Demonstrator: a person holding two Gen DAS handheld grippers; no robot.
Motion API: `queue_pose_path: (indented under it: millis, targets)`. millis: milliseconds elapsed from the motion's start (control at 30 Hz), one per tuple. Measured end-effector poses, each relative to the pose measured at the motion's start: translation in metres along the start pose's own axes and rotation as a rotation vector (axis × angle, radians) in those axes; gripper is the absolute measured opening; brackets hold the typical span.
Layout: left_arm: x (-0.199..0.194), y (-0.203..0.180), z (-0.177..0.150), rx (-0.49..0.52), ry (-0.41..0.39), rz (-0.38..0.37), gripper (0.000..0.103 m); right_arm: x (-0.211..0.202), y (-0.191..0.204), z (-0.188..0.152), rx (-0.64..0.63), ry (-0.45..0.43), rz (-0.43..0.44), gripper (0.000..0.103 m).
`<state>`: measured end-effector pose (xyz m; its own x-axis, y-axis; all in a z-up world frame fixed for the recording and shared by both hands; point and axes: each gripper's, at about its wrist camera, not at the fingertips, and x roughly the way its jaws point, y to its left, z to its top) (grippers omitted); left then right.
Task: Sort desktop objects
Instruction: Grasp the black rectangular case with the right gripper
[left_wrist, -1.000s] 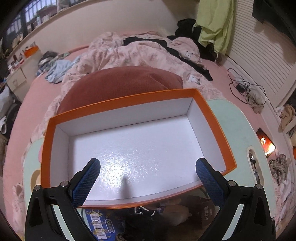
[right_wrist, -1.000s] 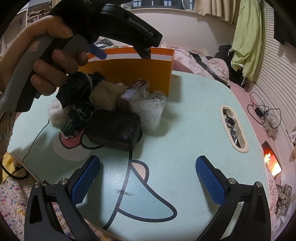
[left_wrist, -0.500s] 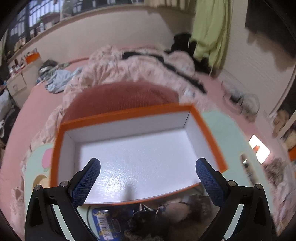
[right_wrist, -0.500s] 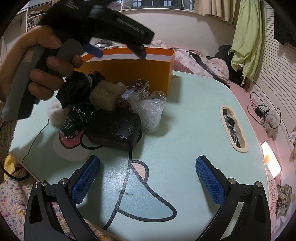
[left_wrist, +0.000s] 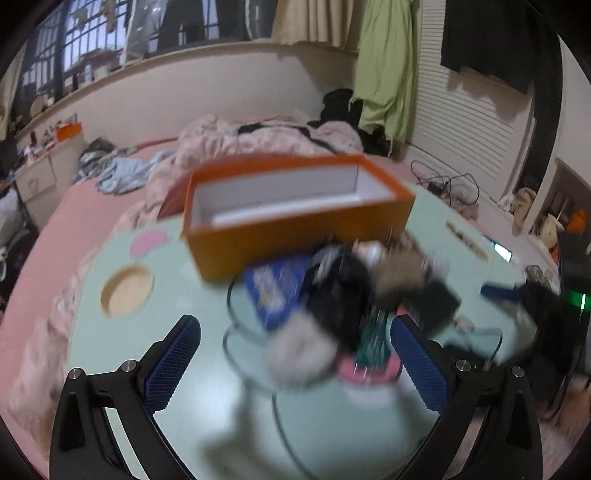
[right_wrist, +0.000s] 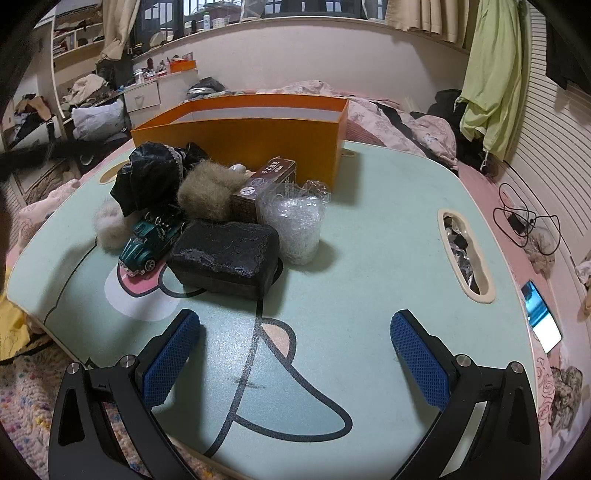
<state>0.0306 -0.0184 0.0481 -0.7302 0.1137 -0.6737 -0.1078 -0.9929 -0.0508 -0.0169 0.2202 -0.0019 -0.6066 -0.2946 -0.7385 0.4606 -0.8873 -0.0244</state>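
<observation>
An orange box (right_wrist: 258, 129) with a white inside stands at the back of the pale green table (right_wrist: 369, 240); it also shows in the blurred left wrist view (left_wrist: 295, 218). In front of it lies a pile: a black case (right_wrist: 225, 256), a green toy car (right_wrist: 147, 243), a clear plastic cup (right_wrist: 295, 225), a brown carton (right_wrist: 266, 184), tan fluff (right_wrist: 207, 194), black cloth (right_wrist: 151, 177), a blue packet (left_wrist: 275, 291). My left gripper (left_wrist: 295, 363) is open above the pile's near side. My right gripper (right_wrist: 295, 360) is open and empty over the table's front.
The table has a round recess (left_wrist: 127, 291) at the left and a slotted handle hole (right_wrist: 465, 254) at the right. A bed with pink bedding (right_wrist: 399, 118) lies behind. A lit phone (right_wrist: 541, 315) lies on the floor at the right.
My left gripper has pulled back and down from over the orange box to the pile, with motion blur. It and the hand have left the right wrist view. My right gripper has stayed still.
</observation>
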Motion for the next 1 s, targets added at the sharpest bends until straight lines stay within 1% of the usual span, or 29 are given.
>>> queue_pose_path:
  millis: [100, 233, 267, 300, 333, 367, 467, 900, 1000]
  targets:
    - [0.007, 0.01, -0.018, -0.038, 0.024, -0.025, 0.103, 0.0, -0.001, 0.0, 0.0, 0.0, -0.001, 0.103]
    - [0.029, 0.016, -0.033, -0.08, 0.11, -0.033, 0.103, -0.001, 0.0, -0.001, 0.0, 0.0, 0.0, 0.103]
    - [0.03, 0.013, -0.036, -0.058, 0.099, -0.014, 0.103, 0.0, 0.0, 0.0, 0.001, 0.0, -0.001, 0.103]
    - [0.033, 0.009, -0.038, -0.032, 0.106, 0.007, 0.103, -0.002, -0.002, -0.002, 0.002, 0.0, -0.002, 0.103]
    - [0.036, 0.002, -0.039, 0.014, 0.116, 0.044, 0.103, -0.002, -0.004, -0.001, 0.003, 0.0, -0.004, 0.103]
    - [0.036, -0.001, -0.04, 0.021, 0.111, 0.028, 0.103, -0.003, -0.006, -0.002, 0.005, -0.001, -0.006, 0.103]
    - [0.036, -0.003, -0.041, 0.026, 0.104, 0.021, 0.103, -0.003, -0.01, -0.002, 0.008, 0.0, -0.009, 0.103]
    - [0.036, 0.001, -0.04, 0.023, 0.092, 0.013, 0.103, -0.006, -0.005, -0.005, 0.007, 0.008, -0.022, 0.103]
    - [0.036, 0.0, -0.04, 0.023, 0.092, 0.013, 0.103, -0.011, -0.001, -0.002, -0.005, -0.017, -0.047, 0.103]
